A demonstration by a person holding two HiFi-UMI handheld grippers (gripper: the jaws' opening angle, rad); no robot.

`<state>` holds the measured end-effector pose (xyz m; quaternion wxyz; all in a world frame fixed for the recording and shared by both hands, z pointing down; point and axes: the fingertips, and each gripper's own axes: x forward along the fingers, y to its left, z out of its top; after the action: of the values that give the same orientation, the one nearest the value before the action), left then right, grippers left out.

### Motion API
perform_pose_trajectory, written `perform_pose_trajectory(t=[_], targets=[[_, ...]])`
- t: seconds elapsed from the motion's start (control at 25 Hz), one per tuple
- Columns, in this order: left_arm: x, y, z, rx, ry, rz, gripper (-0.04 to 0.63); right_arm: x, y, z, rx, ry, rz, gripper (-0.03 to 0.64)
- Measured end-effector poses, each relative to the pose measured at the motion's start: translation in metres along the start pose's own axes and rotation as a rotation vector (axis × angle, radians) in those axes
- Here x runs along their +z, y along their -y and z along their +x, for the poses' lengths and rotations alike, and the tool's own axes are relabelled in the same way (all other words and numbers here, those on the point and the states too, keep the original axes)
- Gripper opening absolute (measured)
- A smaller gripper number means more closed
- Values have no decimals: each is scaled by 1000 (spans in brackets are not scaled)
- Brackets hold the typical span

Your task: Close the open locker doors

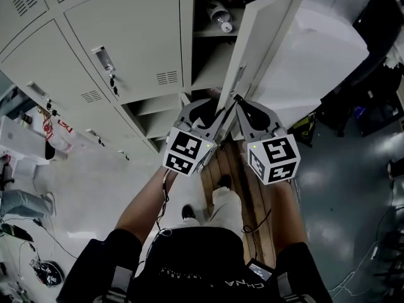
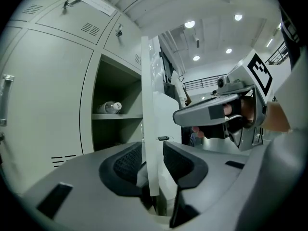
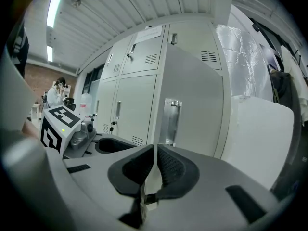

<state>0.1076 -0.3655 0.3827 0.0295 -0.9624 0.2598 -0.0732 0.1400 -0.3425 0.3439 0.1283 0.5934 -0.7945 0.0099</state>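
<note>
An open grey locker door swings out from the locker bank, and both grippers are at its free edge. In the left gripper view the door's edge stands between the jaws of my left gripper, which is open, with a small gap beside the pads. My right gripper is shut on the thin edge of the same door, just below its latch plate. From the head view, the left gripper and right gripper sit side by side against the door. The open locker holds a plastic bottle on a shelf.
Closed locker doors fill the bank to the left. A large white plastic-wrapped block stands right behind the open door. A wooden pallet lies on the floor under the grippers. A person stands far off.
</note>
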Motion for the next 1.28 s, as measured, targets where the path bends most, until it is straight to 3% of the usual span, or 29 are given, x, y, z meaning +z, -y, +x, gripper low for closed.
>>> perform_pose_trajectory(t=[0.24,0.64,0.76,0.84,1.28], targets=[[-2,-5,16,-9,-18,-23,154,15,9,15,98,15,53,44],[-8,-10,35,-16,-49,-19,155,29,20,33,195,9,24,45],[-8,-10,38,-23,-50,-12,145,29,20,36,220,8,18,46],[-9,-10,39,-29,-52,-12,103,30,19,37,237,5,9,46],[-10,-16,41,-44,-53,-23,98,31,14,45,389,-9,-50,75]])
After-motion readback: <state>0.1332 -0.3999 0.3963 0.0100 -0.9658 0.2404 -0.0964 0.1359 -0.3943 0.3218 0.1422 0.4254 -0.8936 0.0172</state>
